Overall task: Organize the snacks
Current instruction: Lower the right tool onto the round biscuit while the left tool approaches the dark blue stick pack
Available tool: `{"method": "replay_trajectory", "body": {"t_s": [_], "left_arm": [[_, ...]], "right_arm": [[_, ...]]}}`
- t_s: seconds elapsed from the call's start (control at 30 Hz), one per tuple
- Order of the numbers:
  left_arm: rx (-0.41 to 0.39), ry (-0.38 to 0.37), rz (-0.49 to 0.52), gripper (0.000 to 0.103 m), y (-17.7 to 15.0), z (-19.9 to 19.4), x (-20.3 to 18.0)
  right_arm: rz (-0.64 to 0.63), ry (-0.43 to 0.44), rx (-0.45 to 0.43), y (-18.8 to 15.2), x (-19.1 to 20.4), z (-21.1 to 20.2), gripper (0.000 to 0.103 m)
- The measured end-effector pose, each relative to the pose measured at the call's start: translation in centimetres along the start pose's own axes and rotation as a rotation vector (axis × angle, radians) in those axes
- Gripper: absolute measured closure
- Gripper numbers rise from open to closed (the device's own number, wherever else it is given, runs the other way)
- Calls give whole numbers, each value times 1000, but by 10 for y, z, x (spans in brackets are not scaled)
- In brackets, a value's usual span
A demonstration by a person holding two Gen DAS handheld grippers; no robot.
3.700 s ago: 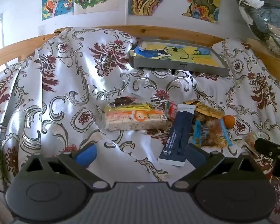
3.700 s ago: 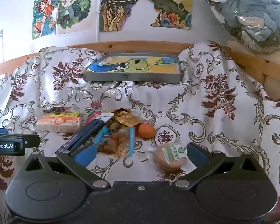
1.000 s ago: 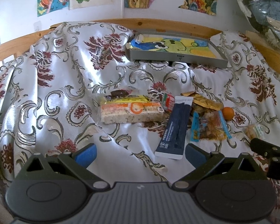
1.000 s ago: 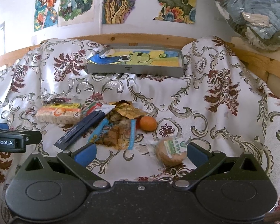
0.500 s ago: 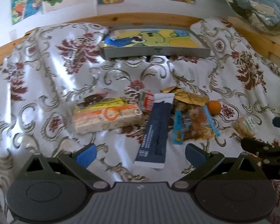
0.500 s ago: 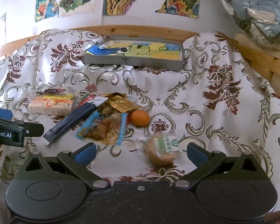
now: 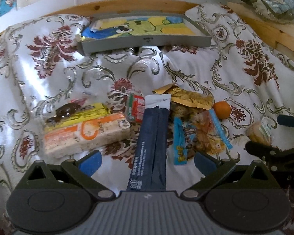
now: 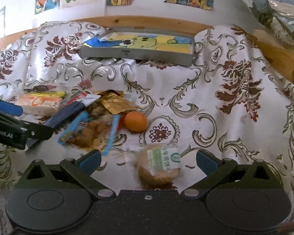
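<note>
Snacks lie in a pile on a patterned cloth. My left gripper (image 7: 147,163) is open, its fingers on either side of the near end of a long dark blue packet (image 7: 151,146). Left of that lies an orange and white cracker pack (image 7: 84,135); right of it a clear bag with blue edges (image 7: 200,137), a gold wrapper (image 7: 190,98) and a small orange (image 7: 222,107). My right gripper (image 8: 148,161) is open around a round wrapped cake (image 8: 159,166), which lies between its fingers. The orange (image 8: 135,121) and the blue-edged bag (image 8: 92,133) lie beyond it.
A grey tray (image 7: 145,41) with a cartoon lining sits at the back of the cloth, also seen in the right wrist view (image 8: 135,53). A wooden frame (image 8: 274,58) runs behind and to the right. A bagged bundle (image 8: 278,5) hangs top right.
Both grippers have moved forward and down toward the snacks. The left now straddles the dark blue packet; the right now straddles the round cake. Both stay open.
</note>
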State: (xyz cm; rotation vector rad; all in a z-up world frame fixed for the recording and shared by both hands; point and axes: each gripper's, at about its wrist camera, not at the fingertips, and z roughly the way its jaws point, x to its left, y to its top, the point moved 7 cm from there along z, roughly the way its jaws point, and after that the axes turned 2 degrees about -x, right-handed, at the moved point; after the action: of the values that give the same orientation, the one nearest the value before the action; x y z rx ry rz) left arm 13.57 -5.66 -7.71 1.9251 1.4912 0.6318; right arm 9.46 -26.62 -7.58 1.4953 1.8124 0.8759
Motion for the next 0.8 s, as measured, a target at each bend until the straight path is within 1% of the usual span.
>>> {"method": "replay_trajectory", "body": {"t_s": [0.17,0.4,0.53,0.7,0.8], "left_arm": [[29,-26,8,1,0,11,2],[28,-64,-41,1,-2,20,10],[37,-98,-71,1,-2,23,12],[42,-110,-55,6,-3,25,9],[42,-125,-62,10,-4,24,8]], "right_arm": [[0,-11,12,0,-7,13,1],[33,-9,55,-5,-10,26,1],[66,-6,77,-9,-11,32,1],[90,7,79,-10,-10,35,1],[104,20,75,-11,-10,34,1]]}}
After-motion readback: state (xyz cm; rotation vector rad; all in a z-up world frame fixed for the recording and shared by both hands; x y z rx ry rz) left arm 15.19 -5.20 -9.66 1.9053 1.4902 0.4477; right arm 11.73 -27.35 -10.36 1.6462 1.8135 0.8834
